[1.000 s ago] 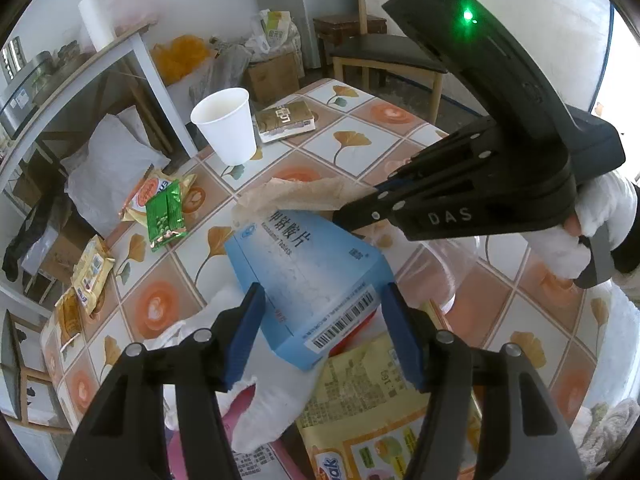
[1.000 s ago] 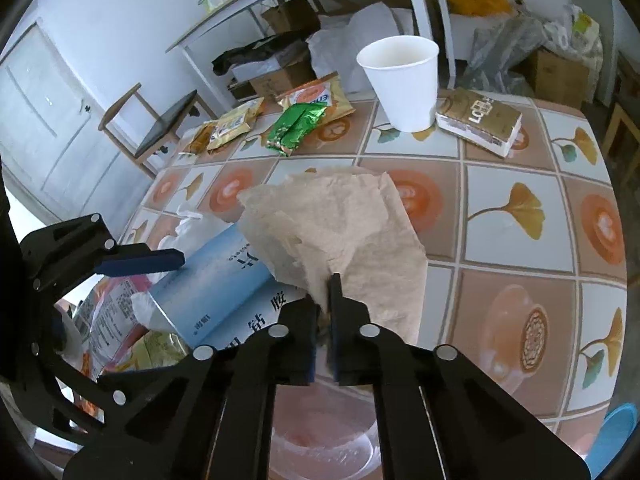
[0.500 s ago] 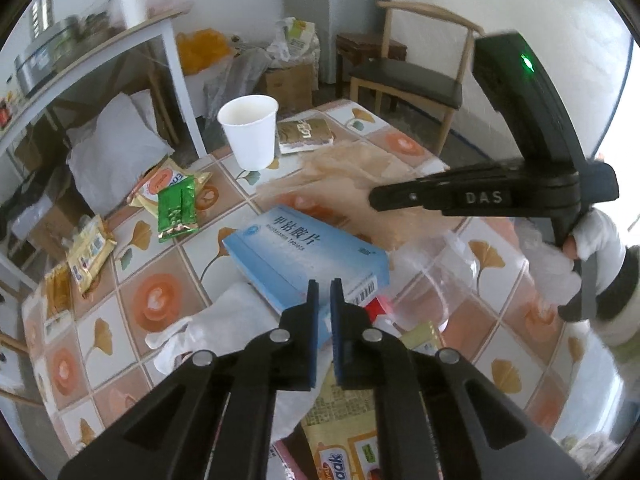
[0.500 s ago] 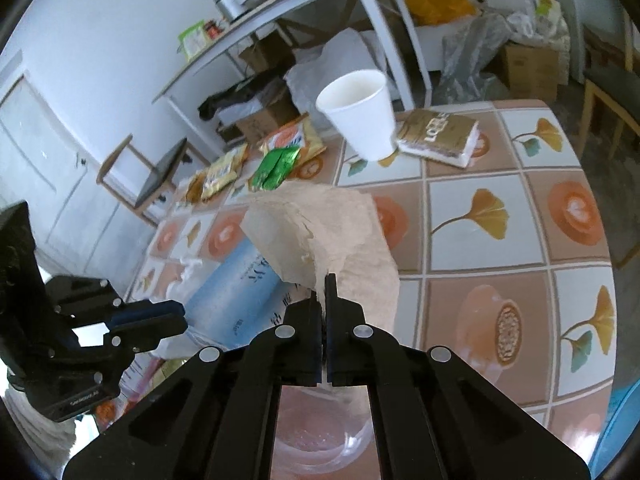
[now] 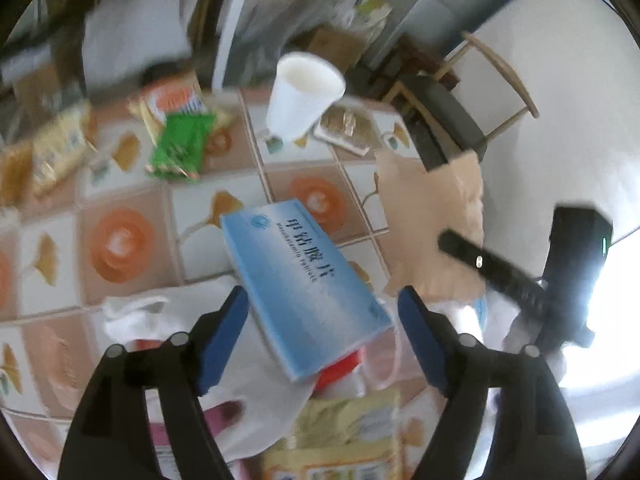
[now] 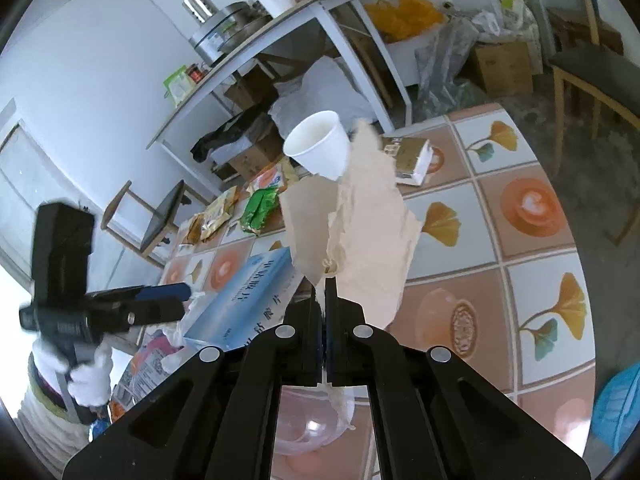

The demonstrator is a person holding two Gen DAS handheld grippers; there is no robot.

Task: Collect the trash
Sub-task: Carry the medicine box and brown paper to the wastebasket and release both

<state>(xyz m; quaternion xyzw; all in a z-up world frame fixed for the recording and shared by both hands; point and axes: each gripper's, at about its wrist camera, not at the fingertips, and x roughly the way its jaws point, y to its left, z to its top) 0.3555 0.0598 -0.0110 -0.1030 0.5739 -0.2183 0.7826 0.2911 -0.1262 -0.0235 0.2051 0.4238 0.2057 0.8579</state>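
Observation:
My right gripper (image 6: 323, 284) is shut on a crumpled brown paper (image 6: 360, 236) and holds it up above the tiled table (image 6: 536, 292). The paper also shows in the left wrist view (image 5: 432, 216), pinched by the right gripper's fingers (image 5: 488, 268). My left gripper (image 5: 322, 316) is open and empty, its blue pads on either side of a blue medicine box (image 5: 304, 280), which lies on a white plastic bag (image 5: 168, 308). The box also shows in the right wrist view (image 6: 244, 296). The left gripper appears at the left of that view (image 6: 160, 300).
A white paper cup (image 6: 320, 148), a brown packet (image 6: 408, 158), green (image 6: 260, 206) and orange snack wrappers (image 6: 268, 178) lie at the table's far side. A clear plastic bowl (image 6: 308, 420) sits under my right gripper. A yellow packet (image 5: 340, 440) lies near. Chairs and a white shelf stand behind.
The right gripper has lifted the brown paper off the table. The left gripper has opened from shut and moved down around the blue box.

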